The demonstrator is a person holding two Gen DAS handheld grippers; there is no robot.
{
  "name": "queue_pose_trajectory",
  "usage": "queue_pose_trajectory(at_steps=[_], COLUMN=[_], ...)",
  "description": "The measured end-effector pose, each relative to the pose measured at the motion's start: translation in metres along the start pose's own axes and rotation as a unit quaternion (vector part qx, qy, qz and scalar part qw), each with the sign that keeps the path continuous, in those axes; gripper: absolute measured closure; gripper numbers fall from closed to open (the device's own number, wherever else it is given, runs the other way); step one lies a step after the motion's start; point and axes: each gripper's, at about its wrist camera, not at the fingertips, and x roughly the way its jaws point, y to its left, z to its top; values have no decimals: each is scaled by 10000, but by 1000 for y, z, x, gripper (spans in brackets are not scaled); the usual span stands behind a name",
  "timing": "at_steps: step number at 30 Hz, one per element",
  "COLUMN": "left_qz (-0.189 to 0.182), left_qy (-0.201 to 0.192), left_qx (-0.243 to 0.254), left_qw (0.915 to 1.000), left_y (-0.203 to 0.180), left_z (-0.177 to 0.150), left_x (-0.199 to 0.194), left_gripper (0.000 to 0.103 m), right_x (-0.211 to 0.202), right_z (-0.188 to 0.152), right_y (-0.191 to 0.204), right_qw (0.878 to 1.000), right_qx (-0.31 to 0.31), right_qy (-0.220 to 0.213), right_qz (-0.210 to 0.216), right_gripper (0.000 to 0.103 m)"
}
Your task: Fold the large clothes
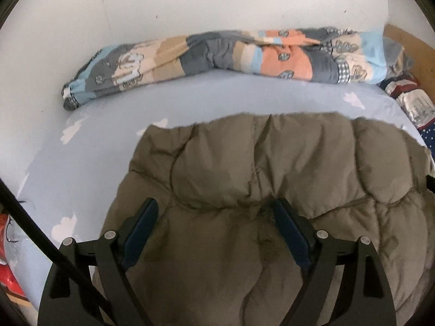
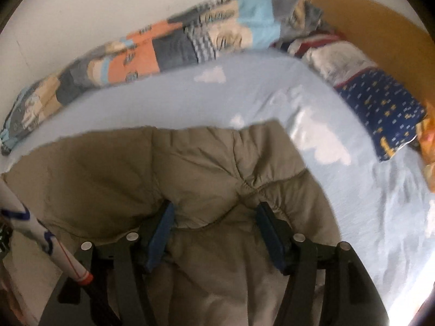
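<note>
the olive puffer jacket (image 1: pixel 244 168) runs off the lower edge; the right wrist view is motion-blurred.

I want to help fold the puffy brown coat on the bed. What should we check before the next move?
1. Coat lying on the bed: the brown puffy coat rests on the blue cloud sheet. Ok.
2. Left gripper free: jaws wide, coat between them, pads not squeezing. Ok.
3. Right gripper free: jaws apart, though fabric bunches against the pads. Cannot tell if it pinches.
4. Room to fold: rolled patchwork blanket sits back by the wall, apart from the coat. Ok.
5. Coat flat: its surface is lumpy and creased. Not ok.
6. Sleeves tucked: none visible. Cannot tell.
</note>
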Motion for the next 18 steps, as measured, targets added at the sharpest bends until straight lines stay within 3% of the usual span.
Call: queue_pose_trajectory(at_steps=[3, 7, 11, 18], left_qz=[10, 59, 34, 62], left_qy=[-208, -440, -507, -419], left_qx=[20, 138, 228, 496], left_qw=[9998, 9989, 9984, 9979], left_y=[-1, -6, -11, -25], left_z=[1, -3, -7, -13], left_x=[-13, -29, -34, -26], left_gripper=[17, 17, 17, 17], right_x=[-27, -47, -50, -29], right_z=[-2, -13, -22, -34], right_y=[11, 29, 46, 63], right_qw=[9987, 9953, 9918, 9896], right_qx=[-237, -484, -792, -1157], right_qy=[-428, -586, -530, -147], right_qz=[142, 593, 856, 837], right_gripper=[35, 35, 35, 35])
